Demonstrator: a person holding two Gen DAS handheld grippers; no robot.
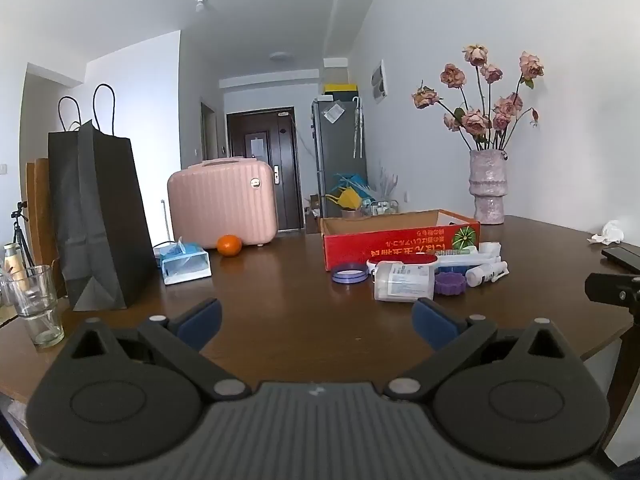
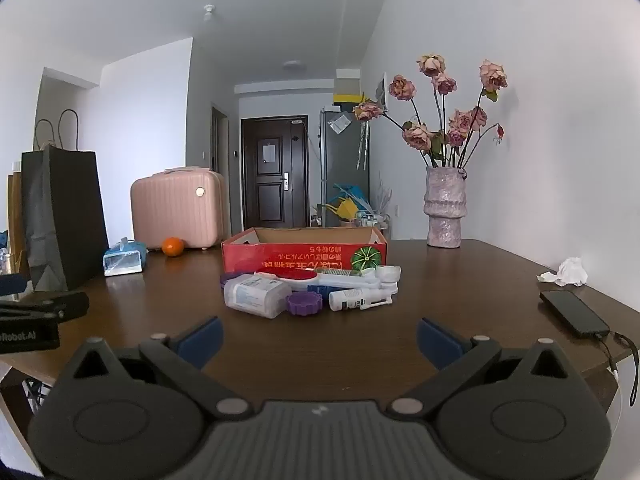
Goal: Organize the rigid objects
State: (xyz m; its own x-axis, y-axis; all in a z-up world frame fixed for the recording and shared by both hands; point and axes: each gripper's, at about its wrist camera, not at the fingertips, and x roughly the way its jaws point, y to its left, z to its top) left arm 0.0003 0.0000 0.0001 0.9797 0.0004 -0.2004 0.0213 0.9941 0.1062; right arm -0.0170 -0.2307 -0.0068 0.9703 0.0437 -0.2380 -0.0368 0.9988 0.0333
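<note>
Two open-jawed grippers hovering low over a dark brown wooden table (image 2: 460, 280), nothing held in either. Sitting toward the far middle: a shallow red cardboard box (image 2: 304, 254) with an open top, apparently empty, though its floor is hidden from both views. Lying in a loose heap just in front of the box: a clear rectangular plastic container with a white label (image 2: 256, 296), a long white brush with a red oval head (image 2: 320, 278), a white squeeze tube lying on its side (image 2: 352, 299), a purple scalloped plastic lid (image 2: 305, 304), and, in the left view only, a thin blue-rimmed ring of tape (image 1: 349, 273) off to the heap's left. Left gripper (image 1: 316, 320) pointing at the heap with blue pads spread wide; right gripper (image 2: 318, 336) likewise spread, facing the same pile head-on.

Judging risks: pieces touching or overlapping, so pinching one likely nudging its neighbours; the round tube likely rolling under a sideways push; the low purple lid offering little to grip; both grippers converging on one small cluster and possibly colliding
</note>
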